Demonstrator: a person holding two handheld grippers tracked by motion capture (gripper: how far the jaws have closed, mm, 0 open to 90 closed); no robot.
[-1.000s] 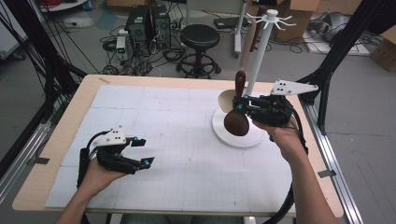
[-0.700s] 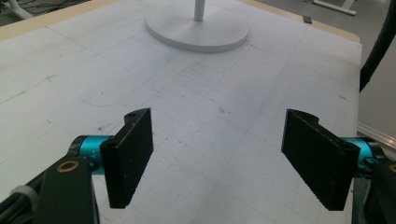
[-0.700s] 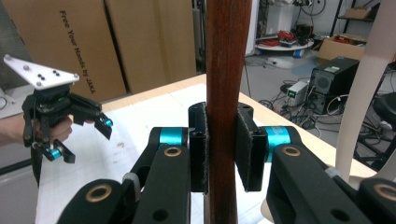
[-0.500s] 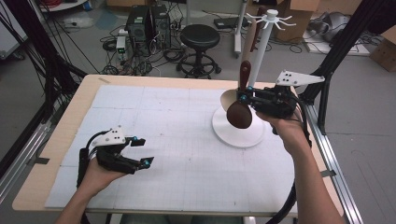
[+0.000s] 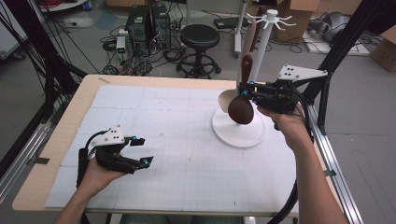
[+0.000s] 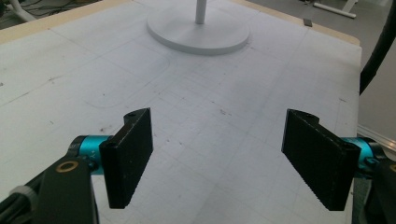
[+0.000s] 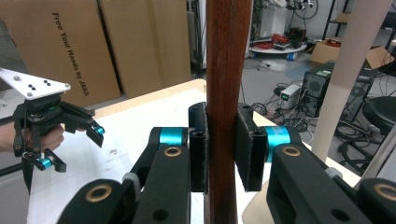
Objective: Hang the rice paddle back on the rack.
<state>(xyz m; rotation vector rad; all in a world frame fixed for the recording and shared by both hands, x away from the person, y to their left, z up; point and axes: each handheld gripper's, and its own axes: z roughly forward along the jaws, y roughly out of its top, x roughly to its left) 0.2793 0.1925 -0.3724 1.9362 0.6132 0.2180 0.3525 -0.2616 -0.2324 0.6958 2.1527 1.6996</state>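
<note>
Two black two-jaw grippers are in use above the white-covered wooden worktop (image 5: 187, 121): the right gripper (image 5: 246, 88), at the right centre of the high view, is clenched on the handle of a dark brown wooden spoon (image 5: 242, 105), whose bowl hangs over the round base of the white hook-topped utensil stand (image 5: 238, 133). In the right gripper view the pads (image 7: 247, 149) press on both sides of the upright handle at frame centre. At lower left of the high view, the left gripper (image 5: 140, 150) is released, jaws wide apart with nothing between them.
</note>
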